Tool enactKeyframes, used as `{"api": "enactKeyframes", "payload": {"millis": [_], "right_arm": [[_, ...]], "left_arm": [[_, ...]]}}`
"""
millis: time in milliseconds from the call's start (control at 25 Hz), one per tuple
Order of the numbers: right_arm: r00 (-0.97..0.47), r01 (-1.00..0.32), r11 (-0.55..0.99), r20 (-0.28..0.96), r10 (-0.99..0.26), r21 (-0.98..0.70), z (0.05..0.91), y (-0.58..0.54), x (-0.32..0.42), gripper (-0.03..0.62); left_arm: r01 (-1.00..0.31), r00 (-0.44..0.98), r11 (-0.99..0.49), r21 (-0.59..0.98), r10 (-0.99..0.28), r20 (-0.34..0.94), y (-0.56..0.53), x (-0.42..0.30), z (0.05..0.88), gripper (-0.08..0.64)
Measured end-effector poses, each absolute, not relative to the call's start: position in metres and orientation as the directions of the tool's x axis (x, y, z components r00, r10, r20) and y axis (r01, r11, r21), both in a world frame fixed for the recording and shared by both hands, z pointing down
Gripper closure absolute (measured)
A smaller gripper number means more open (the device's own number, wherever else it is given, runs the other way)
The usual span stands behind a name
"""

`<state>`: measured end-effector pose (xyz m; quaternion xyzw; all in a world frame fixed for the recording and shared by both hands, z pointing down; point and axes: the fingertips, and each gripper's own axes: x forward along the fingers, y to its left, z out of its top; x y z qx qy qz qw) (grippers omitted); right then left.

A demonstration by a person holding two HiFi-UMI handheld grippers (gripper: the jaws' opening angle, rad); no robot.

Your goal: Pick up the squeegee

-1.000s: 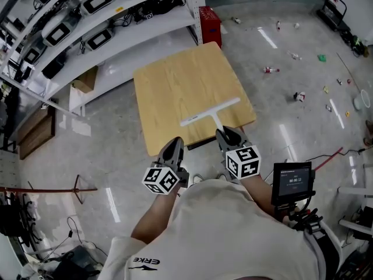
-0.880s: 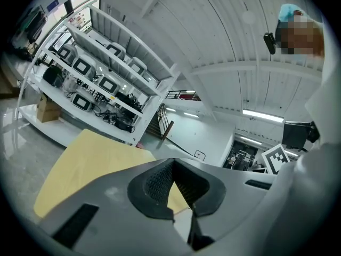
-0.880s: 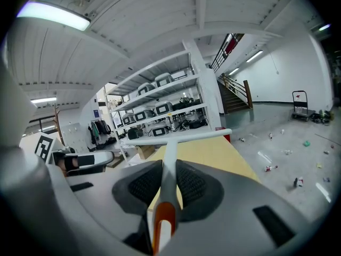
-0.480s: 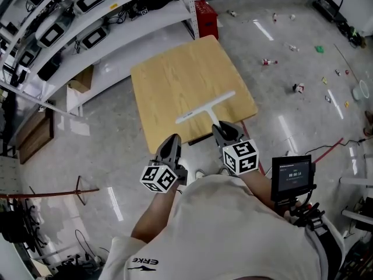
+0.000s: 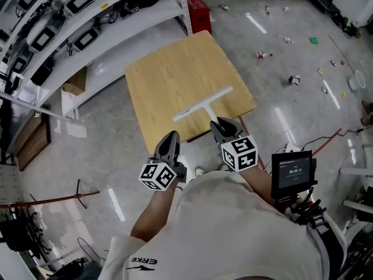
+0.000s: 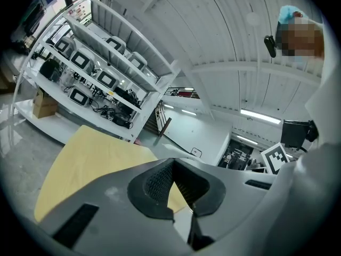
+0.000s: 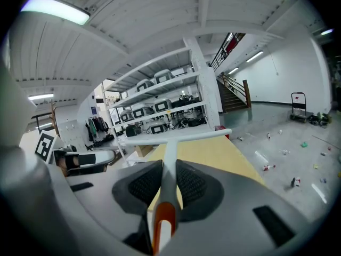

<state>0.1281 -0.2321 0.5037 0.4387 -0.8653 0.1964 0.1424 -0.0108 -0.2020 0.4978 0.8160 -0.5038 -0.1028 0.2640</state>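
A white T-shaped squeegee (image 5: 204, 102) hangs over the near part of the wooden table (image 5: 169, 63), its blade crosswise and its handle pointing back toward me. My right gripper (image 5: 218, 124) is shut on that handle. In the right gripper view the pads (image 7: 192, 184) press both sides of the white handle (image 7: 169, 159), whose orange end (image 7: 164, 217) pokes out behind them; the blade (image 7: 176, 136) spans the view ahead. Off the table's near edge, to the left, my left gripper (image 5: 170, 137) is shut with nothing in it, its pads (image 6: 159, 183) meeting.
White shelves (image 5: 87, 16) with boxed devices run along the far left, and a red crate (image 5: 199, 11) stands behind the table. Small litter (image 5: 291, 79) dots the glossy floor at right. A screen (image 5: 293, 174) sits by my right side, with a red cable (image 5: 326, 147) on the floor.
The head view has drifted, so the table sits slightly higher and further left. My right gripper keeps its hold on the squeegee; the left gripper stays beside it.
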Motion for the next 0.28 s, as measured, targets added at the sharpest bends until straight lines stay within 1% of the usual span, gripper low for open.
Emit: {"api": "enactKeyframes", "payload": {"millis": [280], "right_arm": [[-0.567,-0.821,0.531,0.424,-0.707,-0.211,0.5031,-0.2368,0.1297,0.508]], "left_arm": [[-0.761,0.481,-0.358,0.541,-0.871,0.099,-0.2078,-0.0087,0.4980,0.556]]}}
